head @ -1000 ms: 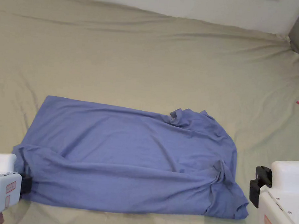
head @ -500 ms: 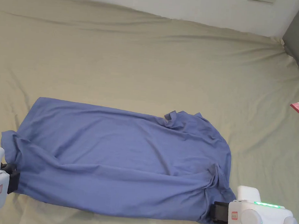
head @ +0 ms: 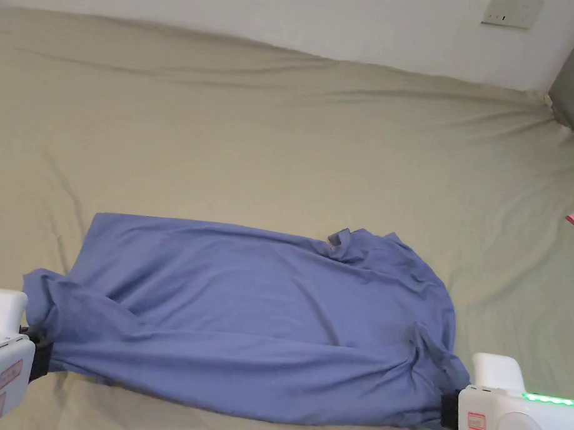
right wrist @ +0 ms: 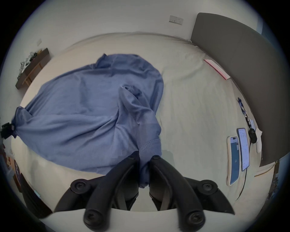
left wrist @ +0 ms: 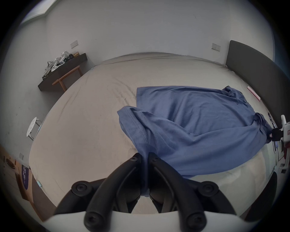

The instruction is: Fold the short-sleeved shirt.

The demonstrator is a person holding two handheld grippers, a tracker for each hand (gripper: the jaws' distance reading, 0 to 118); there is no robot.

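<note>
You are pinching the blue shirt (head: 257, 323) on the bed (head: 254, 147) between both grippers: left gripper (left wrist: 145, 158) clamping its hem corner, right gripper (right wrist: 145, 157) its sleeve end. Keep the near edge taut while lifting evenly.

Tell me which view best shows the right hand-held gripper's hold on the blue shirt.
The right gripper view: the right hand-held gripper has both jaws pinching bunched blue shirt fabric up close. The head view shows its white body at the shirt's corner; the left gripper view shows it small at the edge.
</note>
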